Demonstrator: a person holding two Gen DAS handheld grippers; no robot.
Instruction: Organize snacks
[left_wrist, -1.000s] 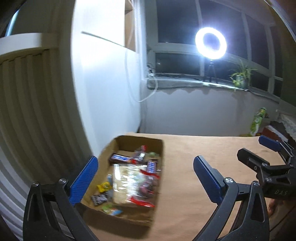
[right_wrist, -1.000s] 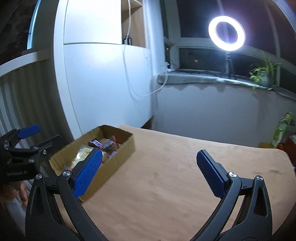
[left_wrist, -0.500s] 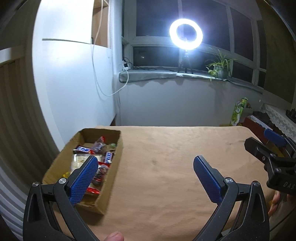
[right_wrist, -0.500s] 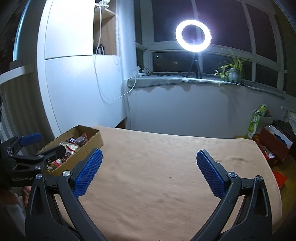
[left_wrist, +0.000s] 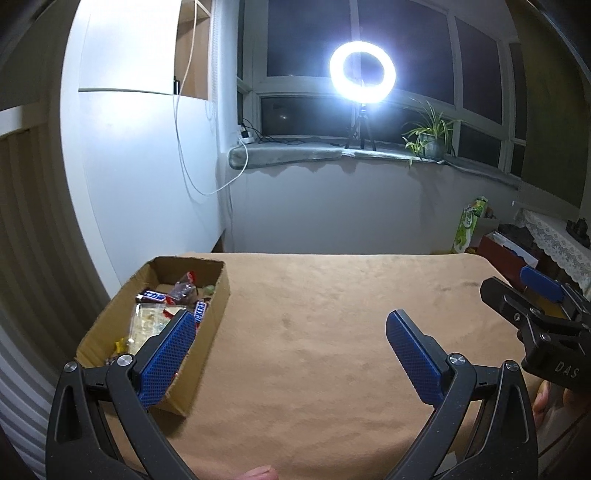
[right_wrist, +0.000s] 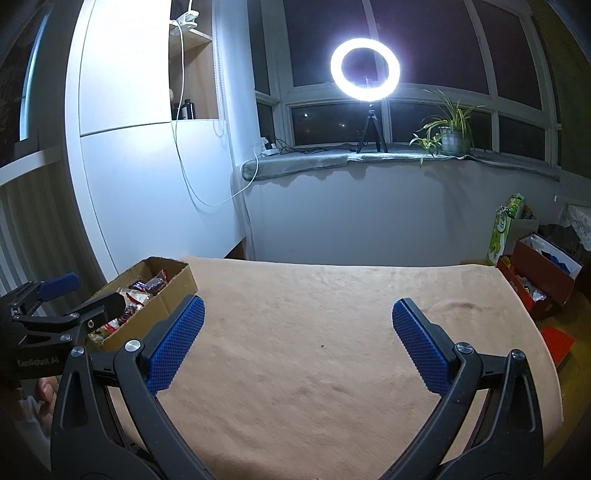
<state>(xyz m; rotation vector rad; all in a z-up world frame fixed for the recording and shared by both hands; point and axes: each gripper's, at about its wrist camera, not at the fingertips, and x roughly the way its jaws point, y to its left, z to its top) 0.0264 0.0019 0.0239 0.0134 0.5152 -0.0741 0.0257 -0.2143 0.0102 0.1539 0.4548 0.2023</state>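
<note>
Both tongs, left (left_wrist: 291, 354) and right (right_wrist: 297, 345), gape empty beside the box (left_wrist: 216, 314). Snacks (left_wrist: 168, 306) inside look light, crinkly, slippery; pinch mid-wrapper.

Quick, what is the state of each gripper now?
Left gripper: open, holding nothing.
Right gripper: open, holding nothing.

A lit ring light (right_wrist: 365, 69) on a small tripod stands on the far windowsill (right_wrist: 369, 158) before dark windows (right_wrist: 424, 44), a potted plant (right_wrist: 448, 129) to its right. White wall panels (right_wrist: 147, 177) rise at left.
</note>
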